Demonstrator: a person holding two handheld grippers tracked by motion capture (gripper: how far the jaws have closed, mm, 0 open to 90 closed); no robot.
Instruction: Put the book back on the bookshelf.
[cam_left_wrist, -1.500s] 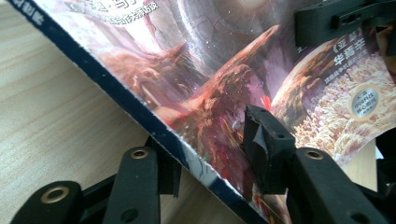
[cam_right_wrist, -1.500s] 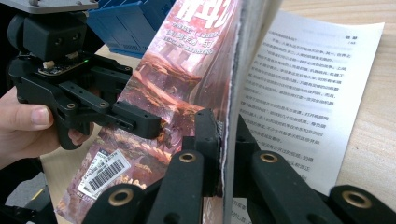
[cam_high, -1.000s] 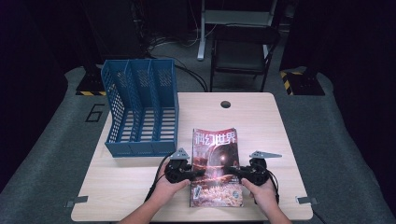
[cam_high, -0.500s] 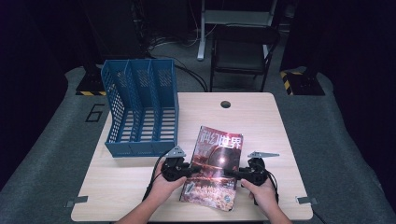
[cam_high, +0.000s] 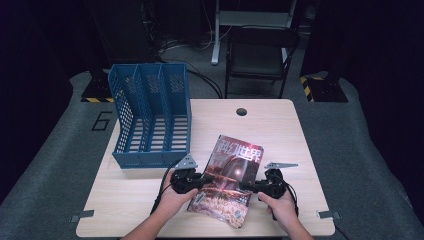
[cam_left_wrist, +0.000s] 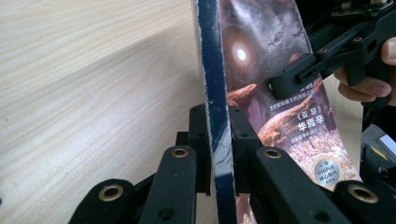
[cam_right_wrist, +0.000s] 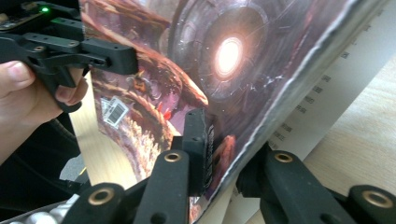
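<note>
Nearest the table's front edge, the person's two hands hold the grippers on either side of a magazine (cam_high: 231, 182). The left gripper (cam_high: 202, 178) grasps the magazine's left edge: in the left gripper view its fingers (cam_left_wrist: 198, 140) are clamped on the dark blue spine, one pad on each side, with the glossy cover running away to the right of them. The left jaws have just been closing, with the spine between them. The right gripper (cam_high: 248, 184) grasps the opposite, right edge: in the right gripper view one of its fingers (cam_right_wrist: 195, 140) presses on the cover art, while the other sits beneath the pages, against the printed white sheet. Its jaws have just been closing too, with the pages between them.

The magazine is held between the two grippers over the front middle of the table (cam_high: 300, 150), cover up and skewed, its top corner pointing away to the right and its lower corner close to the front edge. Whether it rests on the wood or is lifted just clear I cannot tell.

Farther back on the left stands a blue file rack (cam_high: 150, 117) with three compartments, well apart from the magazine. A round cable hole (cam_high: 242, 111) lies near the far edge.
</note>
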